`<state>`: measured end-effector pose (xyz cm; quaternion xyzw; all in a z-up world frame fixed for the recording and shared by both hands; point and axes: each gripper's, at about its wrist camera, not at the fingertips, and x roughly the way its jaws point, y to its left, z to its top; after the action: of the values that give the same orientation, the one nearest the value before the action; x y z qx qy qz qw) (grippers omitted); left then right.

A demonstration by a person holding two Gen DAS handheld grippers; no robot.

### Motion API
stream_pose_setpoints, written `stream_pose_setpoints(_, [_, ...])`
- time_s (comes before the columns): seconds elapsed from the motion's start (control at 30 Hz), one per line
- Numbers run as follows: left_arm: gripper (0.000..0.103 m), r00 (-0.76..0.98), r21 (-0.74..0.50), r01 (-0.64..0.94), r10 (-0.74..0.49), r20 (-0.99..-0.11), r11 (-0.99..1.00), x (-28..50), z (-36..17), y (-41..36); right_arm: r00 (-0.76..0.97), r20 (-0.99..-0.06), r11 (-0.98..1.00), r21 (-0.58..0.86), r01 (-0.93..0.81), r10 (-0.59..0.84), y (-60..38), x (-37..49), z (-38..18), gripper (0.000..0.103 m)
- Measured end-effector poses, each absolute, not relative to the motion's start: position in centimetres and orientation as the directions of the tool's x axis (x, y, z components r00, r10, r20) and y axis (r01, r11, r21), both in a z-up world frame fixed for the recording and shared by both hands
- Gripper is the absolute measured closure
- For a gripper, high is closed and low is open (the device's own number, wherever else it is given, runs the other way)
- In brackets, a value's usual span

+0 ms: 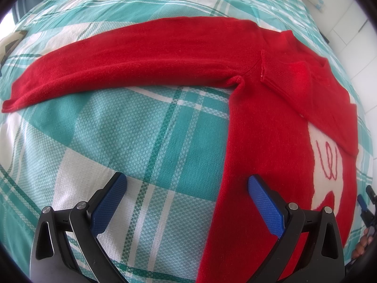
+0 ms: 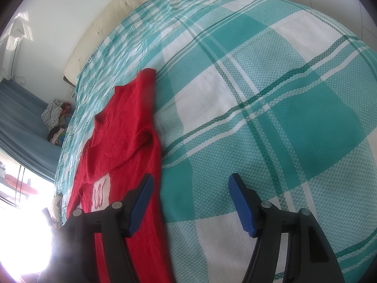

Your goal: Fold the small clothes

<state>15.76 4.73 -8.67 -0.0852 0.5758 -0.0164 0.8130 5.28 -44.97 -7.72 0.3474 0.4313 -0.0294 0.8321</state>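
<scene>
Left wrist view: the red sweater (image 1: pixel 271 122) lies flat on the bed (image 1: pixel 132 141). One sleeve (image 1: pixel 313 89) is already folded across the chest; the other sleeve (image 1: pixel 132 63) stretches straight out over the checked cover, not yet folded. The left tool (image 1: pixel 187 194) hangs released above the sweater's side edge, grasping nothing.

Right wrist view: the right tool (image 2: pixel 190 195) is likewise released, empty, over the sweater's other edge. By my reckoning, folding has barely begun.
</scene>
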Motion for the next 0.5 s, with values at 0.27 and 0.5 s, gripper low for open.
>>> stream_pose_setpoints(0.27, [0.001,0.505,-0.345,-0.037,-0.281,-0.816,0.938,14.1,-3.3,6.9,0.627,-0.737,0.754,0.555,0.35,0.251,-44.9,5.2,-7.7,0.038])
stream_pose_setpoints(0.5, [0.001,0.628,-0.386,-0.277,-0.139,-0.766,0.88,14.0,0.0,18.4,0.631,-0.733,0.747,0.564,0.354,0.254,-44.8,5.1,-7.9,0.038])
